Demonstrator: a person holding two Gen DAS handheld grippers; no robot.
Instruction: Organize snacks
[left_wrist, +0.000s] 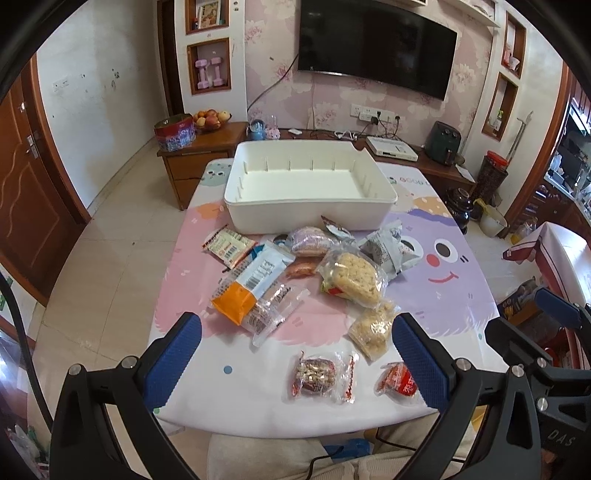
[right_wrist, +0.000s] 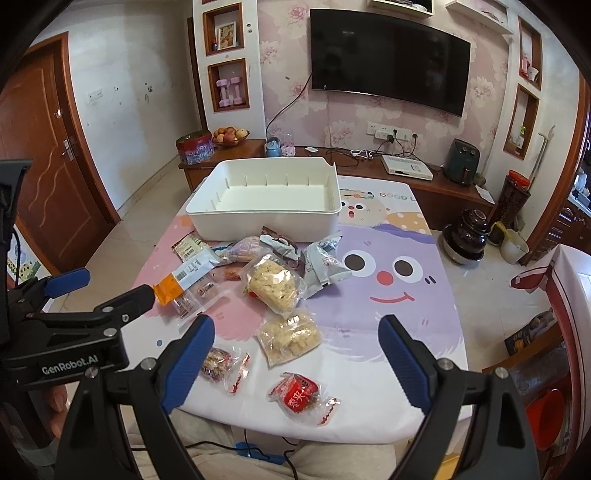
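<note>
Snacks (left_wrist: 295, 284) all lie loose on the table (left_wrist: 461, 295), in front of the bin (left_wrist: 310, 184) — nothing is in it yet, so I judge the job barely begun. My left gripper (left_wrist: 295, 347) hangs wide and empty over the near packets; my right gripper (right_wrist: 297, 350) is just as wide, holding nothing. Wrappers are crinkly film, some clear over lumpy puffed-rice cakes (right_wrist: 273, 282), one orange-ended (left_wrist: 236, 302), one red (right_wrist: 299, 397). The bin is smooth white plastic, rectangular, ribbed inside — easy to drop into, I reckon.
</note>
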